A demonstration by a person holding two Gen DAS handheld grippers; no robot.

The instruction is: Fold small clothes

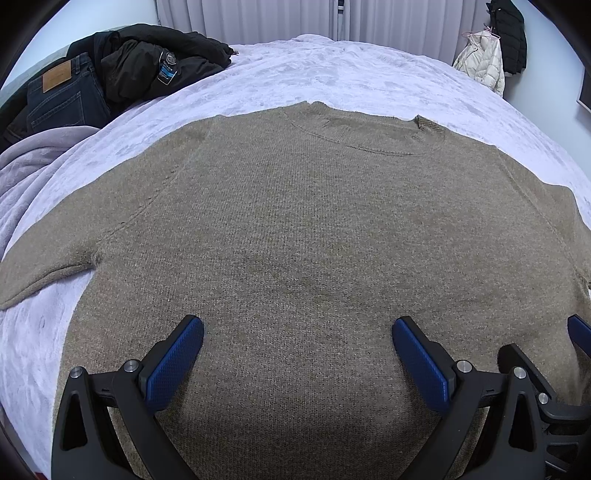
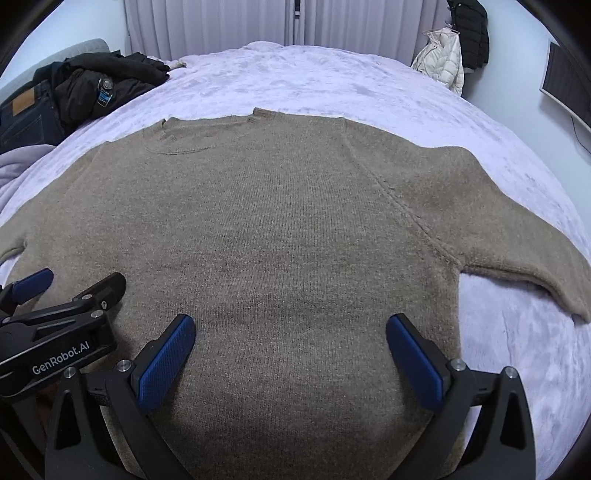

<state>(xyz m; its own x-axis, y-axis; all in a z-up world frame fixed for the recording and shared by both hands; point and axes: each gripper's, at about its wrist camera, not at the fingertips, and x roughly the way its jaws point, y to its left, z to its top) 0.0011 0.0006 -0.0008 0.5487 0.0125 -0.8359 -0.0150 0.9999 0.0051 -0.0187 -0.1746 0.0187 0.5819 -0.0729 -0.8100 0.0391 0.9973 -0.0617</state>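
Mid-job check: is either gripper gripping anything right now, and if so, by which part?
Nothing is held. The left gripper and right gripper are both open above the flat tan knitted sweater, with no fabric between the blue pads.

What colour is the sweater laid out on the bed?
The sweater is a plain tan-brown knit, clearest in the right wrist view.

Both views: even, cool, diffuse indoor light; no glare or blown highlights. Brightest zone is the pale curtain point(image 1: 280, 14) at 12 o'clock. Soft dark shadow on the sweater point(image 1: 295, 229) at 6 o'clock, between the fingers of the left hand-held gripper point(image 1: 297, 332); same under the right hand-held gripper point(image 2: 290, 330). Strong fisheye distortion: the bed point(image 2: 332, 81) bulges into a dome, black vignette in the corners. Knit texture sharp centrally, softer toward the rim. No motion blur.
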